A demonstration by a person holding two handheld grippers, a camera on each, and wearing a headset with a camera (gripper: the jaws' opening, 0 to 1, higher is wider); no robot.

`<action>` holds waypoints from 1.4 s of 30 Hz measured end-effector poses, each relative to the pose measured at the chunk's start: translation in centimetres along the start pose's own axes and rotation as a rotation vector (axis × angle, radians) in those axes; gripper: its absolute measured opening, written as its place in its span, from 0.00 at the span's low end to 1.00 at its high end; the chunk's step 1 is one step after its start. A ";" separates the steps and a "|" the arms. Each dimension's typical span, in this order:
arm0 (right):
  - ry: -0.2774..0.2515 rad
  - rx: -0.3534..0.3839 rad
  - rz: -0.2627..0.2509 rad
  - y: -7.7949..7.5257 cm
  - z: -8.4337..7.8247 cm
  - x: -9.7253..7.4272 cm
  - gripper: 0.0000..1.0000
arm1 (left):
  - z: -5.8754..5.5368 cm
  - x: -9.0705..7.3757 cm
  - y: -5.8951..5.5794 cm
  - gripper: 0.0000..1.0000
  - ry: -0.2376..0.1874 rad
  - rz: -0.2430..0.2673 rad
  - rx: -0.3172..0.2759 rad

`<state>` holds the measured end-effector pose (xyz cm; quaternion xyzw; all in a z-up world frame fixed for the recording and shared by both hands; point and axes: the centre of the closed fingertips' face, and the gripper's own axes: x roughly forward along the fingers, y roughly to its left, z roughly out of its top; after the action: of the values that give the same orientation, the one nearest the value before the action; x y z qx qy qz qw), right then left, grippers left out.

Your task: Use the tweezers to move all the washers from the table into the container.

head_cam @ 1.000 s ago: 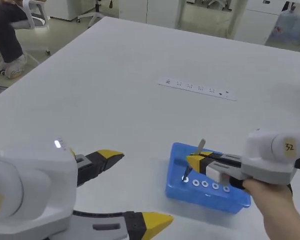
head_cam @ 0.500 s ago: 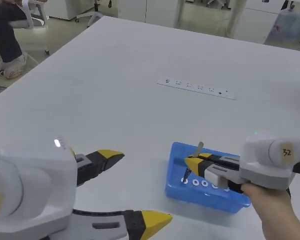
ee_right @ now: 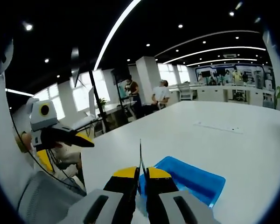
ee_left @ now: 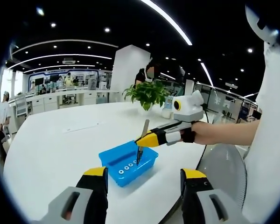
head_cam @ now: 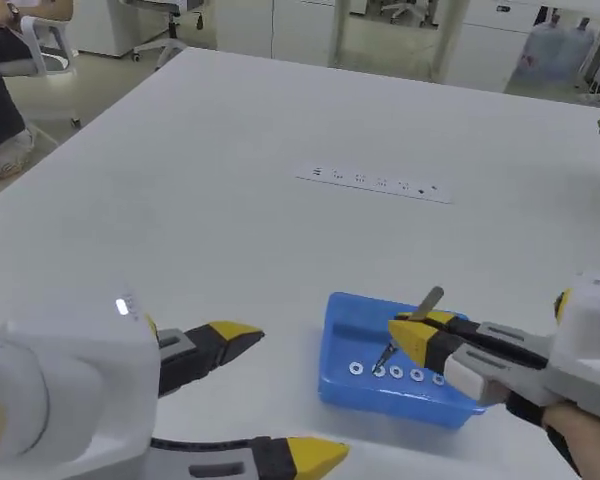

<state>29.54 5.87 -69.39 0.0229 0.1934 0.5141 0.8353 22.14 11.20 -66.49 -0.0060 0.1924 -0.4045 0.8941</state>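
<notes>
A blue container [head_cam: 340,318] sits on the white table [head_cam: 180,200] with a row of several washers [head_cam: 397,373] along its near wall. My right gripper [head_cam: 412,330] comes in from the right, shut on the tweezers [head_cam: 427,300], whose tips hang just above the washers. The left gripper view shows the same container [ee_left: 113,158], the washers [ee_left: 126,168] and the tweezers [ee_left: 144,129] standing steeply over them. My left gripper [head_cam: 280,395] is open at the lower left, apart from the container. In the right gripper view the tweezers [ee_right: 141,156] rise between the shut jaws beside the container [ee_right: 191,179].
A flush socket strip [head_cam: 375,183] lies in the table's middle, beyond the container. Office chairs and a seated person [head_cam: 0,90] are off the table's far left edge. A potted plant [ee_left: 147,93] stands at the table's end in the left gripper view.
My right gripper has drawn back to the right and the tweezers tilt more, tips now over the middle of the washer row. The head camera shifted. The left gripper stays put.
</notes>
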 end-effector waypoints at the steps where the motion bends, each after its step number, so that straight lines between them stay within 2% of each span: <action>1: 0.001 0.003 0.009 0.3 -0.3 -0.3 0.03 | 0.1 0.1 -0.3 0.57 -0.002 -0.016 0.000; 5: 0.041 -0.001 0.042 1.5 -2.7 -1.8 0.03 | 0.4 0.8 -1.5 0.46 0.012 -0.081 0.025; 9: 0.077 -0.015 0.076 2.6 -4.5 -2.6 0.03 | 0.5 1.7 -3.0 0.36 0.039 -0.178 0.052; 12: 0.097 -0.036 0.096 3.2 -5.2 -3.0 0.02 | 0.7 2.4 -4.1 0.28 0.061 -0.243 0.082; 13: 0.100 -0.043 0.110 3.5 -5.4 -3.0 0.02 | 0.7 2.7 -4.7 0.25 0.072 -0.282 0.098; 15: 0.107 -0.065 0.141 4.2 -5.5 -3.1 0.02 | 0.5 3.1 -5.0 0.17 0.095 -0.304 0.116; 17: 0.128 -0.102 0.170 4.9 -5.9 -3.2 0.02 | 0.3 3.7 -5.7 0.14 0.125 -0.341 0.141; 20: 0.177 -0.164 0.207 5.7 -6.5 -3.2 0.02 | 0.1 4.5 -6.1 0.19 0.153 -0.356 0.146; 22: 0.229 -0.198 0.217 6.1 -7.1 -3.2 0.02 | -0.1 4.7 -6.5 0.22 0.181 -0.379 0.169; 25: 0.246 -0.239 0.234 6.4 -7.1 -2.8 0.02 | -0.6 5.0 -7.0 0.21 0.221 -0.406 0.191; 28: 0.284 -0.298 0.267 6.7 -7.6 -2.5 0.02 | -1.1 5.1 -6.9 0.19 0.251 -0.411 0.232; 30: 0.283 -0.299 0.270 6.8 -7.5 -2.4 0.02 | -1.4 5.1 -6.7 0.19 0.273 -0.410 0.261; 32: 0.287 -0.318 0.274 6.6 -7.5 -2.3 0.02 | -1.4 5.1 -6.6 0.17 0.277 -0.406 0.269; 35: 0.344 -0.391 0.279 6.3 -8.2 -2.3 0.02 | -1.5 5.1 -6.3 0.04 0.283 -0.407 0.293; 36: 0.346 -0.395 0.282 6.4 -8.3 -2.3 0.02 | -1.4 5.2 -6.1 0.02 0.285 -0.403 0.300; 38: 0.352 -0.400 0.290 6.5 -8.3 -2.3 0.02 | -1.6 5.3 -5.9 0.05 0.297 -0.405 0.300; 40: 0.351 -0.402 0.297 6.5 -8.3 -2.4 0.02 | -2.1 5.4 -5.9 0.08 0.323 -0.414 0.324; 42: 0.359 -0.417 0.300 6.5 -8.4 -2.4 0.02 | -2.4 5.4 -6.1 0.07 0.343 -0.427 0.355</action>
<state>20.13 5.53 -74.86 -0.2117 0.2227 0.6558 0.6895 20.11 3.51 -69.48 0.1782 0.2610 -0.6053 0.7306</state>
